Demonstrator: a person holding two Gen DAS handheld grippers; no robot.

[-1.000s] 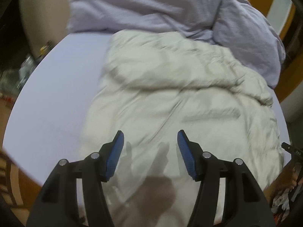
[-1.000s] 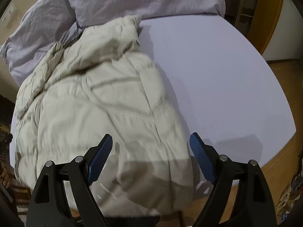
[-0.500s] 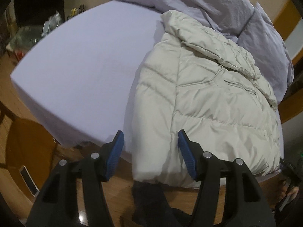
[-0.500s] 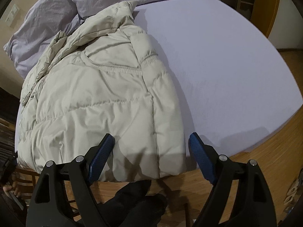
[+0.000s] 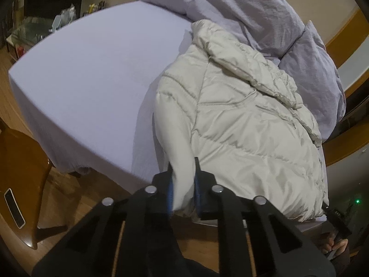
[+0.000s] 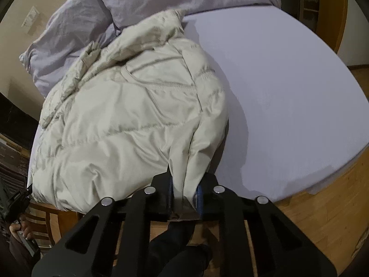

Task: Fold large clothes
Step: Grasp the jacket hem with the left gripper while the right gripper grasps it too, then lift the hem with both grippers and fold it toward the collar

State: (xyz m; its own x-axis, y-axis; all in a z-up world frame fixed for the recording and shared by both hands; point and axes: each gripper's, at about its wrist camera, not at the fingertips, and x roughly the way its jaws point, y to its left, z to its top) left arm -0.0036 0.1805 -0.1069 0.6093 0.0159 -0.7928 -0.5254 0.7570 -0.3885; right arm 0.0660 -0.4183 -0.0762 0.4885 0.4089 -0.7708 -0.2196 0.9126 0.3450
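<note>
A cream quilted puffer jacket [image 5: 249, 124] lies on the lilac bed sheet [image 5: 92, 73], its collar toward the pillows. My left gripper [image 5: 183, 184] is shut on the jacket's near left hem corner at the bed's front edge. In the right wrist view the same jacket [image 6: 129, 120] fills the left half, and my right gripper [image 6: 184, 191] is shut on its near right hem corner, which is pulled up into a ridge. The fingertips are buried in fabric.
Lilac pillows and a duvet [image 5: 253, 13] are heaped at the head of the bed. A wooden chair [image 5: 20, 168] stands on the wooden floor at the left. Bare sheet [image 6: 288, 97] lies to the right of the jacket. A cluttered side table [image 5: 46, 30] is far left.
Both grippers were open above the jacket's hem. They have dropped to the bed's front edge and closed on the hem corners, left and right.
</note>
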